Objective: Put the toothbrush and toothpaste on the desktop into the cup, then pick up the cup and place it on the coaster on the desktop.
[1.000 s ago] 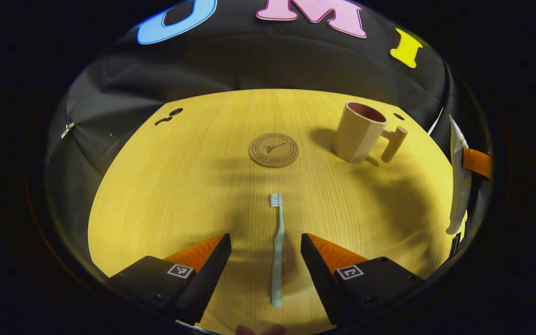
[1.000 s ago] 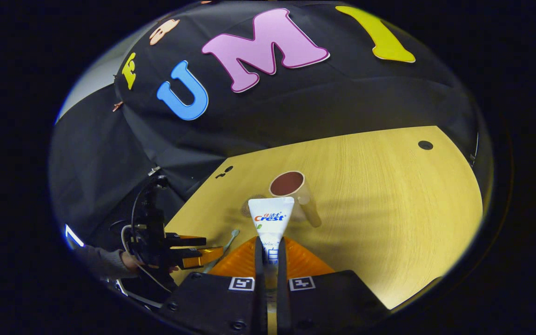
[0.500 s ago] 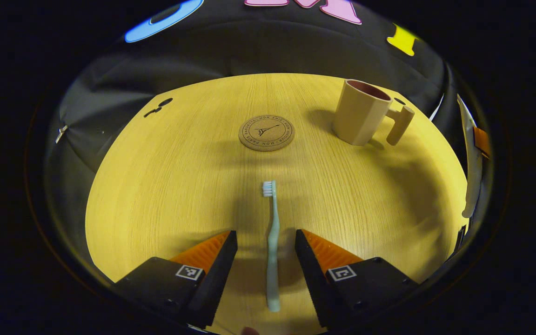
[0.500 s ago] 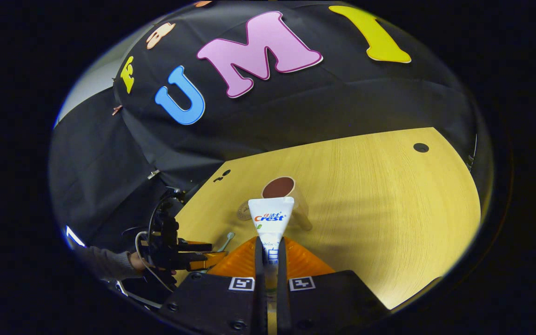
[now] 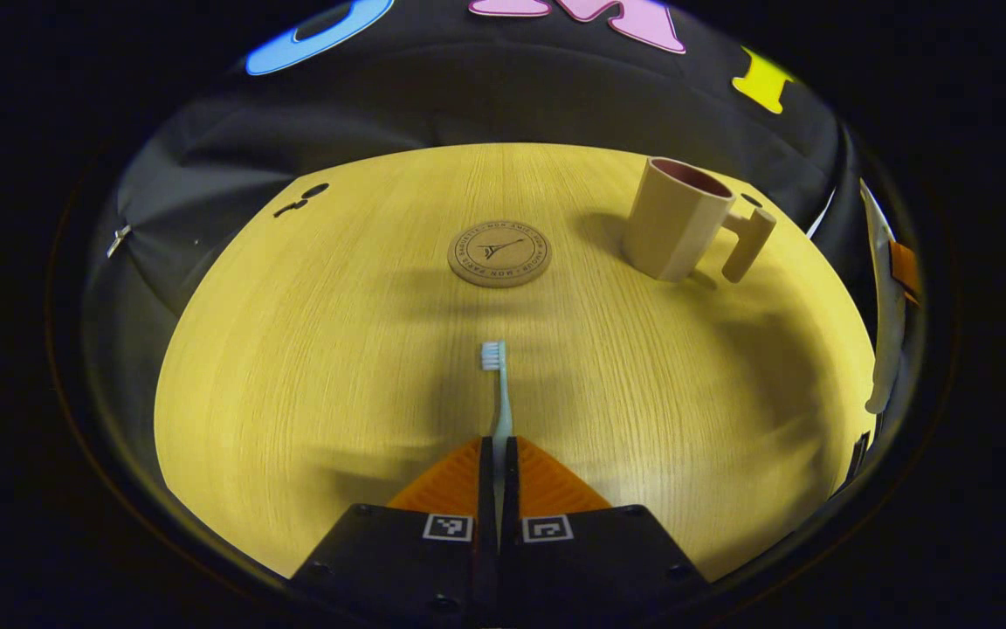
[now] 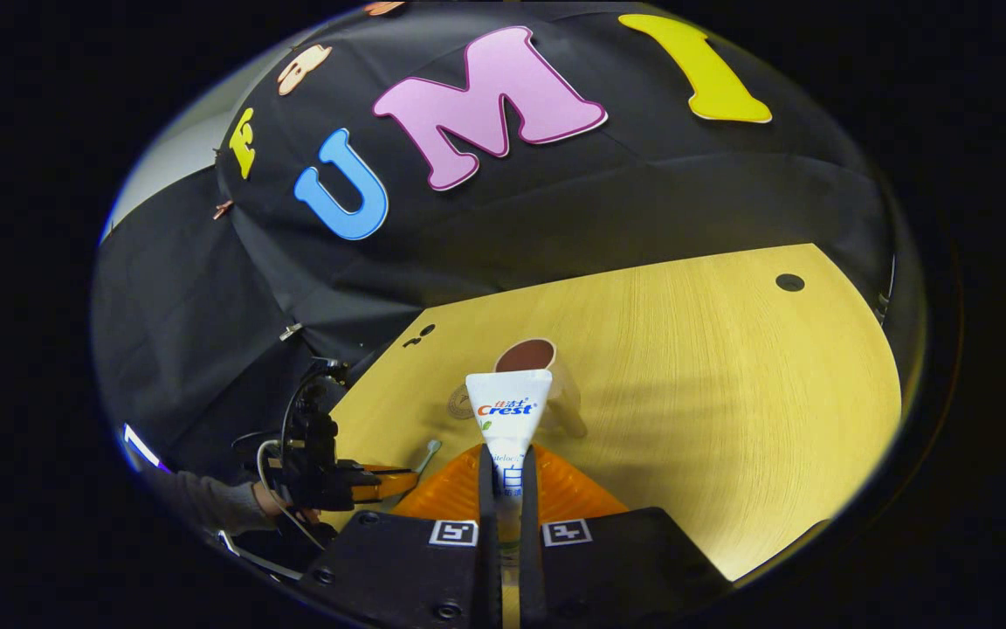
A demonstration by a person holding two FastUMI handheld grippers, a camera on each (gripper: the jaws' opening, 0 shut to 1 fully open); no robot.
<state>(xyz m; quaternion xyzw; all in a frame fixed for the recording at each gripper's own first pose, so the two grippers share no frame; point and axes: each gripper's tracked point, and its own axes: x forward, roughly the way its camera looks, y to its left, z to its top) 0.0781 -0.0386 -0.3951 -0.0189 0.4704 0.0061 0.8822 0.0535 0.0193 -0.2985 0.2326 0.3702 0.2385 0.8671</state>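
Orange left claw (image 5: pixel 498 454) low, around toothbrush (image 5: pixel 496 384)

Toothpaste tube (image 6: pixel 508 411) reads "Crest"; coaster (image 5: pixel 499 253) has ring lettering w/ tower logo, too small to read.

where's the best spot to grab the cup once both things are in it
Probably the cup by its handle. The cup stands upright and the peg-like handle sticks out on the side away from the coaster, so fingers could come in from that side and close across it, leaving the open mouth free.
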